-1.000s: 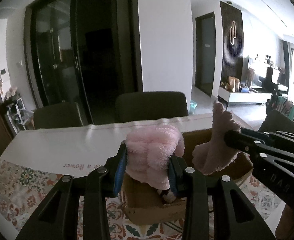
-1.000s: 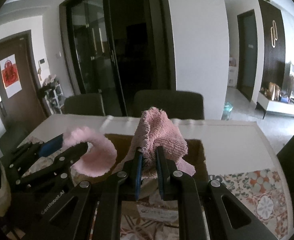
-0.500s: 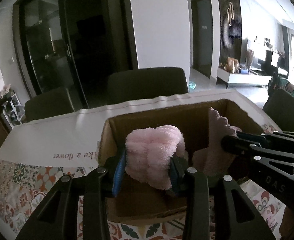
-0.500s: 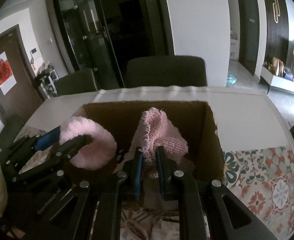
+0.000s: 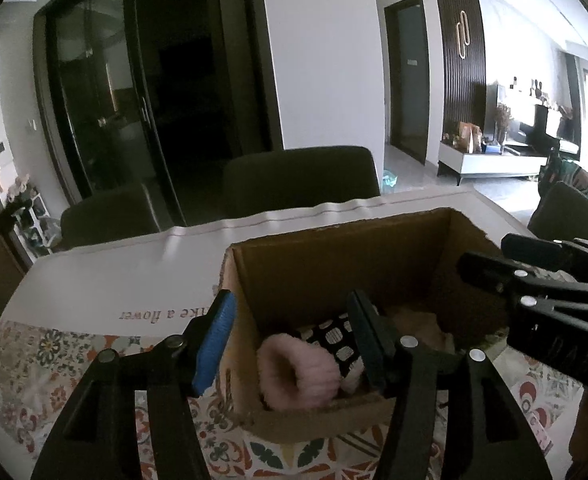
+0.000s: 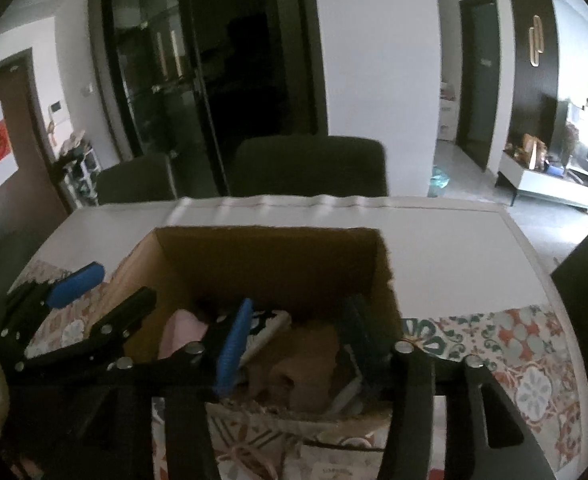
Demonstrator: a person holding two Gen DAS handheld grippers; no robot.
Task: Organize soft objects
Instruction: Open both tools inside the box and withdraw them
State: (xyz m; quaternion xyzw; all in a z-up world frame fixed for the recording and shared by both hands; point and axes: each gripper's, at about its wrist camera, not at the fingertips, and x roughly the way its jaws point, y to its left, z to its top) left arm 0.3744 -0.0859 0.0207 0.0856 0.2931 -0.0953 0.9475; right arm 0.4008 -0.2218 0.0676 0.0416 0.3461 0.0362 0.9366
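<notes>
Left gripper: our left gripper [image 5: 290, 336], black with a blue pad on its left finger, stands wide apart and grips nothing. In the left wrist view its blue-padded finger sits outside the box's left wall while the other finger reaches over the box interior.

Right gripper: our right gripper [image 6: 298, 344], black with blue pads, is spread wide too and holds nothing. Its fingers reach over the near rim into the box.

Box: we see an open brown cardboard box [image 5: 334, 264] sitting on the table, its flaps out of the way and its inner walls in shadow.

Pink item: a fluffy pink soft ring-shaped piece [image 5: 298, 376] lies inside the box, against the near left corner. It rests below and between our left fingers, touching neither as far as we can tell. From the right wrist view, a pale pink patch [image 6: 182, 332] shows at the left of the box floor.

Patterned item: a black soft piece with white spots [image 5: 334, 340] lies just behind the pink ring, touching it.

Brownish item: a dull pinkish-brown fuzzy cloth [image 6: 298, 368] lies on the right side of the box floor, between our right fingers.

Table: a white cloth with printed lettering [image 5: 106, 284] covers the far part, and a tile-patterned floral mat [image 6: 506, 356] covers the near part.

Chairs: two dark chairs [image 5: 298, 176] stand at the far edge of the table.
</notes>
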